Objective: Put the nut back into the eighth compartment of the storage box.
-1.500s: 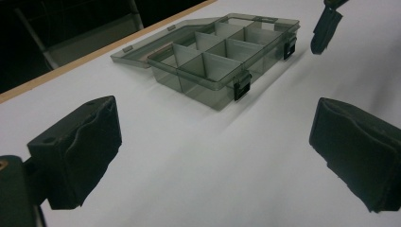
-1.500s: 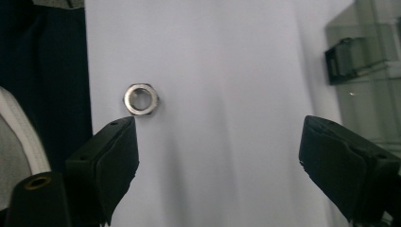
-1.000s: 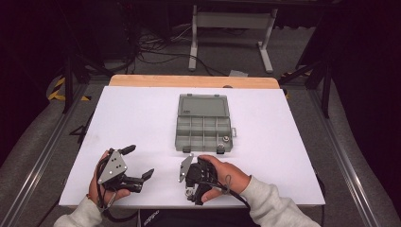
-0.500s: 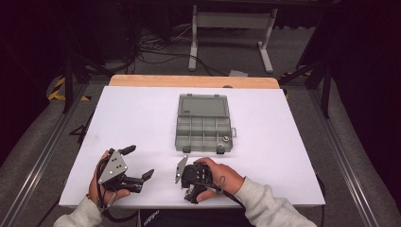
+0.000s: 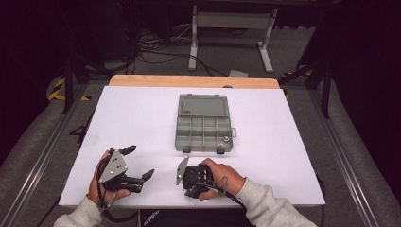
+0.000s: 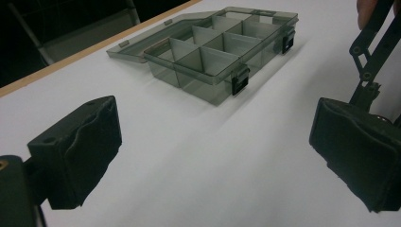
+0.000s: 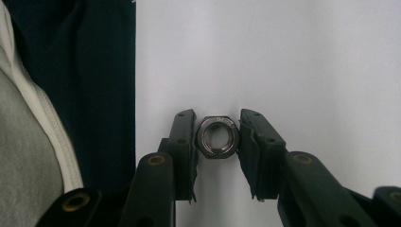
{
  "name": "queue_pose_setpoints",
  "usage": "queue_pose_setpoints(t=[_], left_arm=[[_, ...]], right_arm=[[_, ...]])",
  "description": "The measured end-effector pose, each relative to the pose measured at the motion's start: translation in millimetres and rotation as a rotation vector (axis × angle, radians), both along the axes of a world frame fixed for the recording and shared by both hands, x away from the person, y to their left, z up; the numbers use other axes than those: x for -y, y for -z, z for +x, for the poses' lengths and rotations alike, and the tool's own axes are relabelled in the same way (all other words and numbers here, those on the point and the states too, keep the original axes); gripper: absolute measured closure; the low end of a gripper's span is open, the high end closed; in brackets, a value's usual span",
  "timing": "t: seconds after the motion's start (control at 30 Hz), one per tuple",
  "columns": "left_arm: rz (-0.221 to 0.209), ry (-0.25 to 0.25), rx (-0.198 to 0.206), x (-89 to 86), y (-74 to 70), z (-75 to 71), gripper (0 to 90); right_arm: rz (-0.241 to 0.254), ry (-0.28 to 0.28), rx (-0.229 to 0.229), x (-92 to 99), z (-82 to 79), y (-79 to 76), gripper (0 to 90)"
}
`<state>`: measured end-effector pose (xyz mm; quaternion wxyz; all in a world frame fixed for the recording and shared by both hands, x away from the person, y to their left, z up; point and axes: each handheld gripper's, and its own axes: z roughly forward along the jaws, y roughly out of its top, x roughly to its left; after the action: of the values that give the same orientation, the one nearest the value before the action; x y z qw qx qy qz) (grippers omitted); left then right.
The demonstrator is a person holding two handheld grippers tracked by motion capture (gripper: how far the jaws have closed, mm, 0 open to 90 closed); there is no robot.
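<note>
White tabletop [image 5: 142, 123] with a dark, cluttered floor behind it. Near the middle sits a grey plastic organiser box [image 5: 203, 127], lid folded open and flat, its compartments looking empty except for a small metal piece in the near right corner. Close to the near edge, the left gripper [image 5: 135, 163] rests on the table in the person's left hand, jaws spread wide with nothing between them. The right gripper [image 7: 217, 142] points down at the table just in front of the box, its jaws narrowed around a steel hex nut [image 7: 218, 137] lying flat, the pads touching or almost touching opposite sides. The nut looks small, hard, dense and smooth, so it could slip; squeezing two opposite flat faces seems the surest hold
</note>
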<state>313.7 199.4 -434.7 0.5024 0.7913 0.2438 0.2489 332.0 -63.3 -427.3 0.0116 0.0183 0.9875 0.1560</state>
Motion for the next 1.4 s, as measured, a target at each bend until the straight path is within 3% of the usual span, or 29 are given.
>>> queue_pose_setpoints(t=[0.37,0.8,1.4], left_arm=[[-0.002,-0.001,0.000,0.1,0.1,0.2,3.7],[-0.001,0.000,-0.003,0.4,0.2,0.3,3.7],[-0.004,-0.001,0.002,0.5,-0.2,0.3,3.7]], right_arm=[[-0.005,-0.014,0.009,3.2,-0.6,-1.1,67.9],[0.006,0.008,0.036,12.8,4.2,-8.7,67.9],[0.053,0.094,0.096,42.2,22.7,-37.7,68.0]])
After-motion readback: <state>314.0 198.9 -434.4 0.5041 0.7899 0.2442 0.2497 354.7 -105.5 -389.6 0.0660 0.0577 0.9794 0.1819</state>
